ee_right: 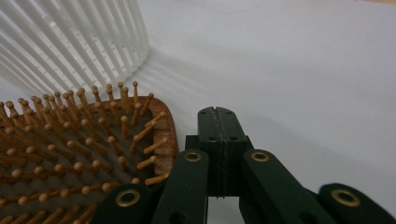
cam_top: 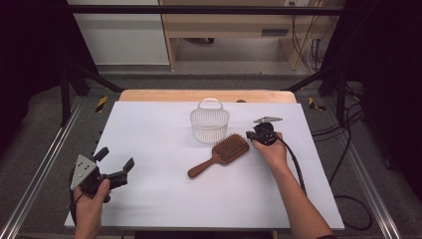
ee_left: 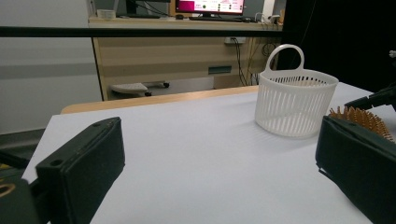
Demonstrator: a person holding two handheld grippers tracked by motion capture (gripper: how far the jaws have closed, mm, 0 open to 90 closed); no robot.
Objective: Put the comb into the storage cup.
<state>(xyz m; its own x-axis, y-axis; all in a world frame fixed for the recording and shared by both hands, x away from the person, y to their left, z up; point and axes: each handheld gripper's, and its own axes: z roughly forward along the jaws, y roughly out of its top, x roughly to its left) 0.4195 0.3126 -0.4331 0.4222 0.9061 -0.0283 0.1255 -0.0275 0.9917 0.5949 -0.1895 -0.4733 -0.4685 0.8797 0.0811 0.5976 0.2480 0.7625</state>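
The right gripper (ee_right: 218, 116) is sitting just beside the head of the wooden hairbrush (cam_top: 221, 154), its jaws pressed together with nothing between them, their tip resting close to the brush's rounded rim. The hairbrush is lying bristles up near the middle of the surface (cam_top: 164, 199), its head pointing toward the far right and nearly touching the white slatted basket (cam_top: 209, 124), its handle angling back toward the near edge. The basket is standing upright toward the far edge, handle loop raised.

The step in hand is looking like a nudge or a grasp of the brush head. Closed jaws can only be pushing; a gentle sideways push at the rim would be sliding the head away from the basket wall and making room. For a pick-up, the jaws would first need spreading, then straddling the wooden rim or, better, the narrow handle, where the bristles are not getting in the way.

The left gripper (cam_top: 117, 165) is waiting near the left near corner, jaws spread wide and holding nothing, facing the basket.
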